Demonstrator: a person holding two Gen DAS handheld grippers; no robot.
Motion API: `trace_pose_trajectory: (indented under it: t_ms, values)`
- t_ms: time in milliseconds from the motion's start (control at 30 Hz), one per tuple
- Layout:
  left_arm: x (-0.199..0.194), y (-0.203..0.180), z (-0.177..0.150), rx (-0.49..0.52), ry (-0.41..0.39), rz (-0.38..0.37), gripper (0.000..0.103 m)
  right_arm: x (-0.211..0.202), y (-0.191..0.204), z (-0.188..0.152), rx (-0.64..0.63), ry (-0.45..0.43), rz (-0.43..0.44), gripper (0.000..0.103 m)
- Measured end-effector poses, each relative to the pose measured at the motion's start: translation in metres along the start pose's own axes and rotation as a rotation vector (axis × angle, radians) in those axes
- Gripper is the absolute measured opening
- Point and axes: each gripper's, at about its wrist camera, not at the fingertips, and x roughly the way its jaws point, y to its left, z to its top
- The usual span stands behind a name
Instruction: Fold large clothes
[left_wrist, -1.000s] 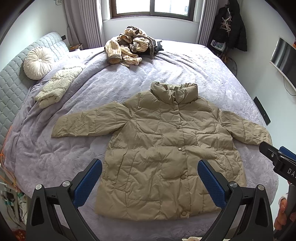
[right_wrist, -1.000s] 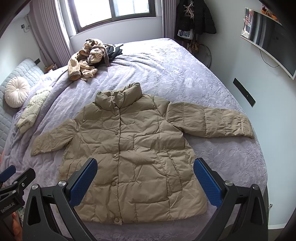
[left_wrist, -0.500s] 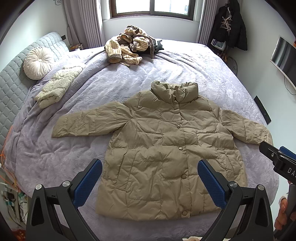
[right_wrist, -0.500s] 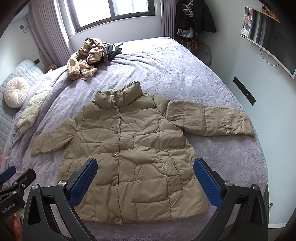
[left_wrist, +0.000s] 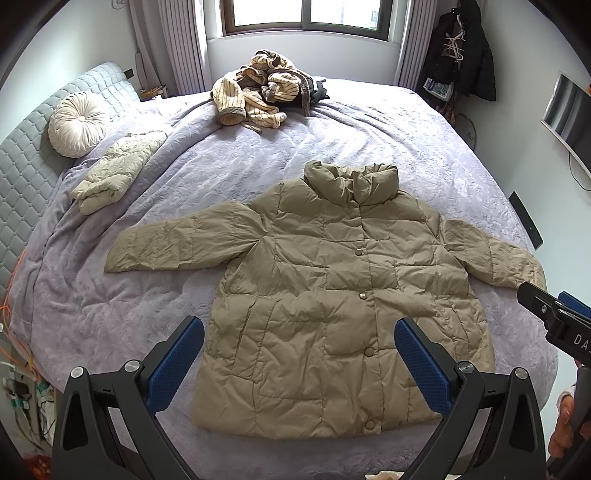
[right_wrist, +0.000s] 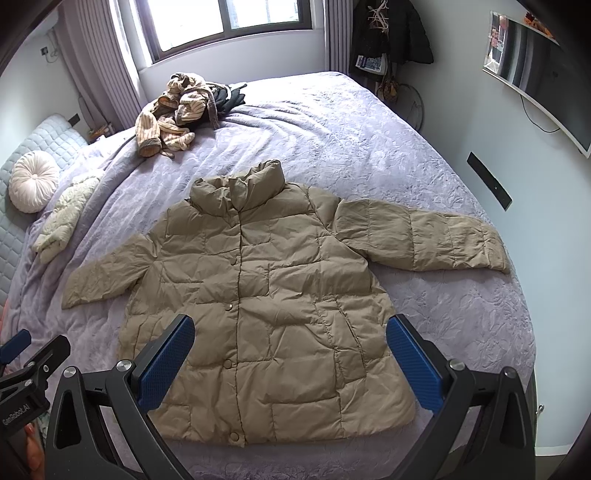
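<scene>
A large khaki puffer jacket (left_wrist: 332, 295) lies flat and face up on the purple bedspread (left_wrist: 129, 314), buttoned, collar toward the window, both sleeves spread sideways. It also shows in the right wrist view (right_wrist: 266, 302). My left gripper (left_wrist: 299, 365) is open and empty, held above the jacket's hem. My right gripper (right_wrist: 290, 363) is open and empty too, above the hem on the jacket's right half. The right gripper's tip shows at the left wrist view's right edge (left_wrist: 554, 317). The left gripper's tip shows at the right wrist view's left edge (right_wrist: 29, 362).
A heap of striped and dark clothes (left_wrist: 262, 92) lies at the far end of the bed. A folded cream jacket (left_wrist: 118, 170) and a round cushion (left_wrist: 75, 123) sit by the padded headboard (left_wrist: 22, 166). A TV (right_wrist: 539, 74) hangs on the right wall.
Both views have crept very slightly; the jacket sits a touch lower in the left wrist view. The jacket itself has not moved and both grippers stay open.
</scene>
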Motion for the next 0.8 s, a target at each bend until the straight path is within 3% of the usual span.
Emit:
trace_pose_trajectory:
  t_ms: [800]
  values:
    - [0.005,0.007,-0.001,-0.008,0.015,0.009,0.103,0.004,0.001,0.003,0.002,0.008,0.004,0.103]
